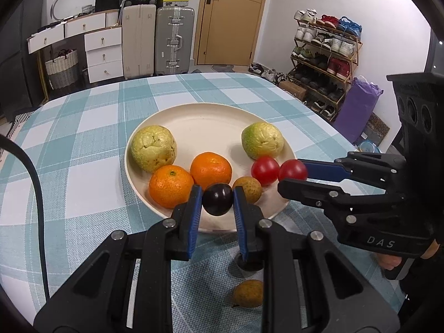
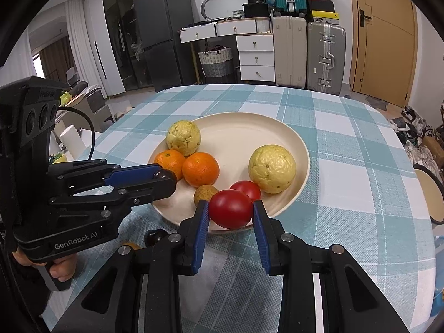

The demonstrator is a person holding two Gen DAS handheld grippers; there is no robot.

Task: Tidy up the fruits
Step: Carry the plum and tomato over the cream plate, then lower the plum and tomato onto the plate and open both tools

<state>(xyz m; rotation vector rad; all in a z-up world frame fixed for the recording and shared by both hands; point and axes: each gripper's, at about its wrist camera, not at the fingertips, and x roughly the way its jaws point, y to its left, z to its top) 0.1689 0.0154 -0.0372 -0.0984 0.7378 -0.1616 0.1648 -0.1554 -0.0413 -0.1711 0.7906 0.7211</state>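
A cream plate (image 1: 211,127) (image 2: 249,136) on the checked tablecloth holds two yellow-green guavas (image 1: 153,148) (image 1: 262,140), two oranges (image 1: 171,186) (image 1: 211,169), a brown longan (image 1: 247,188) and a red tomato (image 1: 265,169). My left gripper (image 1: 215,202) is shut on a dark plum (image 1: 217,199) over the plate's near rim. My right gripper (image 2: 230,212) is shut on a second red tomato (image 2: 231,208) (image 1: 292,169) over the plate's near edge, beside the first tomato (image 2: 247,189).
On the cloth in front of the plate lie a brown longan (image 1: 248,292) and a dark plum (image 2: 156,236) (image 1: 249,263), partly hidden by the grippers. Table edges curve away left and right. Suitcases, drawers and a shoe rack (image 1: 324,55) stand behind.
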